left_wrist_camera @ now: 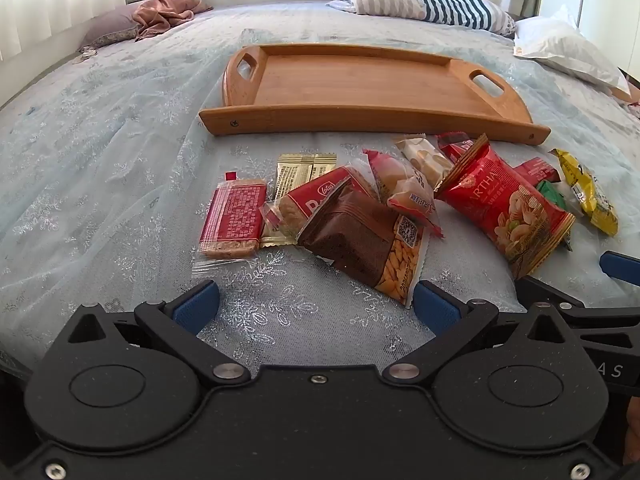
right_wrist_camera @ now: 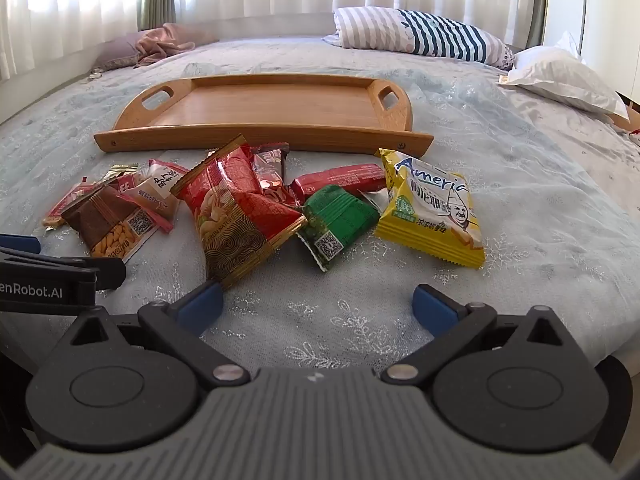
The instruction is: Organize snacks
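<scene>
Here, snack packets [right_wrist_camera: 240, 208] and a wooden tray [right_wrist_camera: 264, 136] lie on a lace-covered bed [right_wrist_camera: 520, 200].

We see two low fisheye views from bed's near edge, both facing window across snack pile. Left wrist sits left, wooden tray [left_wrist_camera: 360, 84] upper centre. Right wrist sits right, tray [right_wrist_camera: 264, 108] upper left. Both share red nut bag [left_wrist_camera: 504, 216] [right_wrist_camera: 236, 208], close ahead.
</scene>
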`<state>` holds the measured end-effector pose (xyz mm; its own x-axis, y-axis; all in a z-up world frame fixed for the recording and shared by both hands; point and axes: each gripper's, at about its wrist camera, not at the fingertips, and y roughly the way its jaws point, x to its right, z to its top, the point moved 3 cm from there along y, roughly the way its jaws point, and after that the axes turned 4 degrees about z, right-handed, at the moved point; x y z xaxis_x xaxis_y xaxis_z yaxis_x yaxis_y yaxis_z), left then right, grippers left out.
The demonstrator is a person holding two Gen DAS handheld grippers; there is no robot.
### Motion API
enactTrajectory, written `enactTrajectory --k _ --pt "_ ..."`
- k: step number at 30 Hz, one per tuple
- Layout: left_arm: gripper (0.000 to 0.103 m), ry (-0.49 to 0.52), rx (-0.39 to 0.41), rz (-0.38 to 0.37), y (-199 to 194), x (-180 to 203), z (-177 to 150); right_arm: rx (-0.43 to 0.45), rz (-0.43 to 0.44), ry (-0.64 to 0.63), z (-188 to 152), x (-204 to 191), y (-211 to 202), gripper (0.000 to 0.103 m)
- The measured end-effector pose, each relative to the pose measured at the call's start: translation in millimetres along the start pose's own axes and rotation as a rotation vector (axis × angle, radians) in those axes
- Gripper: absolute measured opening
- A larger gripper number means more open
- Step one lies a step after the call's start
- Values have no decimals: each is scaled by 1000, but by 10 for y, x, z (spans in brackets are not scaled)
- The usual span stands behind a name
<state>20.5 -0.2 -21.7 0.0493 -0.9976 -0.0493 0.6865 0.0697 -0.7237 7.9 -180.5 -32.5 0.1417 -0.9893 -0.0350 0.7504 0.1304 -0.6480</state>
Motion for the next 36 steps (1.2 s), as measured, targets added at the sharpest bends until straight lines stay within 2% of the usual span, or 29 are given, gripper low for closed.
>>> enactTrajectory --k 36 --pt "103 -3 -5 -3 2 -2 -1 -11 4 -3 9 -1 -5 103"
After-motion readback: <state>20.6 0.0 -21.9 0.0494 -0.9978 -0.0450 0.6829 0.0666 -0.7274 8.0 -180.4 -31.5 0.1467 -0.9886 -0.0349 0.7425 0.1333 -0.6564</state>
